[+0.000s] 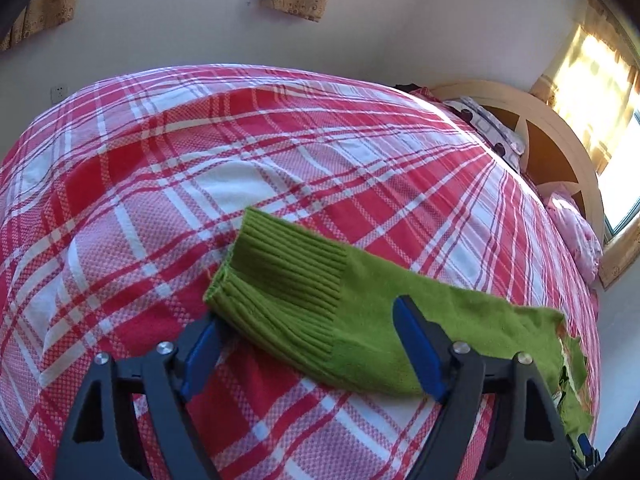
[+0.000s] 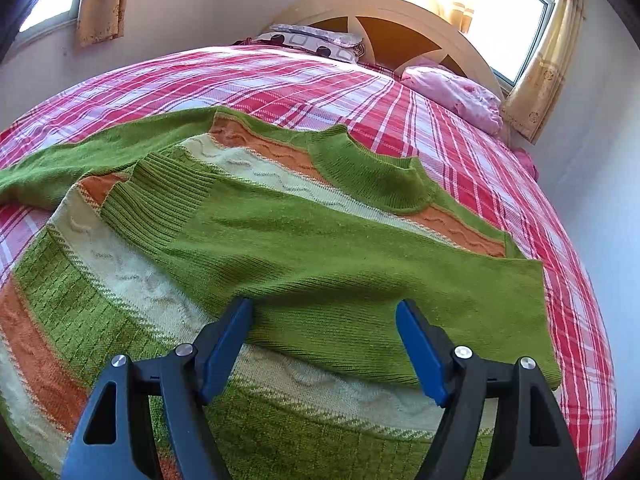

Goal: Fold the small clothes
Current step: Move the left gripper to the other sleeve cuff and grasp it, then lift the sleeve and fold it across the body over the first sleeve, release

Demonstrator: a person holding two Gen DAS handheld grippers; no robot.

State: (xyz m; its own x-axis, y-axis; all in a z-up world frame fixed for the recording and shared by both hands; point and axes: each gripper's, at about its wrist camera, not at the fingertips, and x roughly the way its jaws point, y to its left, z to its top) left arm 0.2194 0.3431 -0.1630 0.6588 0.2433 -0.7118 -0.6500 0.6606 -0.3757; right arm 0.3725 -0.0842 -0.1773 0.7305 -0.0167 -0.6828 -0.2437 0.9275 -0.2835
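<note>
Right wrist: pillows (image 2: 452, 88) far off (by the headboard); both grippers (image 2: 324, 316) (image 1: 308, 320) gape around the sweater's (image 2: 320, 248) sleeves, unclamped.

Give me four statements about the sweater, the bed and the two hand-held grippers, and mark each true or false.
1. The sweater lies on a red plaid bedspread. True.
2. One sleeve is folded across the sweater's body. True.
3. The right hand-held gripper is clamped shut on the collar. False: its jaws stand open beside the folded sleeve.
4. The left hand-held gripper holds a blue sock. False: it is open at a green ribbed cuff.
</note>
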